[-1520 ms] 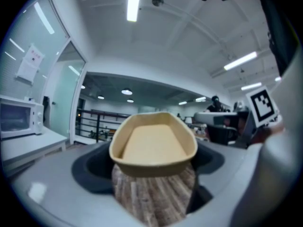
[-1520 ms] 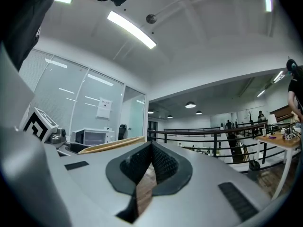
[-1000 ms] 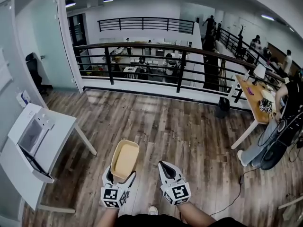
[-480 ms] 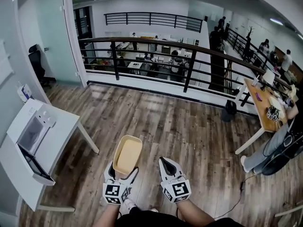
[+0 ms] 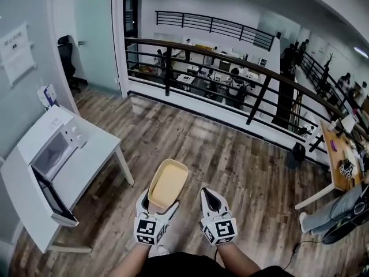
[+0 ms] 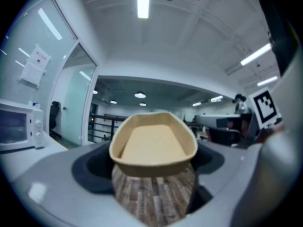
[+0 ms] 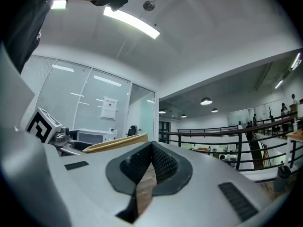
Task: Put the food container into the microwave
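The left gripper (image 5: 157, 213) clamps the tan food container (image 5: 168, 183), the right gripper (image 5: 207, 194) just beside it pressed together on nothing, the microwave (image 5: 51, 154) well to their left.

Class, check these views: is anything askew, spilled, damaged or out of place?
Nothing stands out. The food container sits level and unspilled in the left gripper; the right gripper is shut and empty; the microwave stands squarely on its table.
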Tool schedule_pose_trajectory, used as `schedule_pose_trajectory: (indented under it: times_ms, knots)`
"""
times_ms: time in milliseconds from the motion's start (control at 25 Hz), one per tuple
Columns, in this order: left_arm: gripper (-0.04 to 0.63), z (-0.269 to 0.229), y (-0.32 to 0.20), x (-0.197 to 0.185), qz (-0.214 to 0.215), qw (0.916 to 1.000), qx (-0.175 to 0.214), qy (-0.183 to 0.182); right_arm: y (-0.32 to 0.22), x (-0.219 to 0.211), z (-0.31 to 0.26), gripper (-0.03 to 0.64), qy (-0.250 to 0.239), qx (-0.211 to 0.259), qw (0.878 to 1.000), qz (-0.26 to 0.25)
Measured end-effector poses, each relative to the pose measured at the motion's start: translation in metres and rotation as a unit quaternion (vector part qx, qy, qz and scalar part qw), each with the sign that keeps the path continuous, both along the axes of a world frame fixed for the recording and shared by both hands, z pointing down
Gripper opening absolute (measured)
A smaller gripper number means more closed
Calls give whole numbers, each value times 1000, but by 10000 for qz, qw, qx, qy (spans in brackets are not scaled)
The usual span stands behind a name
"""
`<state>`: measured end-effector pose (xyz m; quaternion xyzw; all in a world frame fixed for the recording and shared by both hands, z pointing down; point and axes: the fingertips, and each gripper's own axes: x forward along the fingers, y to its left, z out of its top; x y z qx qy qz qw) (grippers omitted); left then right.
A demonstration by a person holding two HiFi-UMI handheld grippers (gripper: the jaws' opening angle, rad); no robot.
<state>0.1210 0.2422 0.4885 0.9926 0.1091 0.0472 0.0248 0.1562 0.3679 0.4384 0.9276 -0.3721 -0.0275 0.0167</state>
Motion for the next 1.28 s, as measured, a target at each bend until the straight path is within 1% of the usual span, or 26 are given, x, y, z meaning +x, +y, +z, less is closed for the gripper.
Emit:
schedule_pose_trajectory:
  times_ms: [240, 440, 600, 800, 1080, 1280]
  knots:
    - [483, 8, -51, 3, -267, 9994, 204, -19, -56, 14, -7, 6, 251, -57, 9996, -136]
    - [483, 10, -81, 4, -504, 9987, 78, 1, -89, 24, -9, 6, 264, 34, 9989, -383]
    - [482, 13, -104, 11, -685, 9977, -5, 13, -117, 34, -5, 6, 245, 20, 9978, -619]
    - [483, 13, -133, 28, -980, 9952, 4, -18, -151, 60, -5, 6, 315, 25, 9957, -868]
    - [483, 6, -183, 62, -1531, 9882, 19, 44, -208, 106, -8, 6, 268, 203, 9887, -1462]
    - [482, 4, -220, 82, -2029, 9792, 23, 10, -251, 134, -9, 6, 276, 156, 9801, -1961]
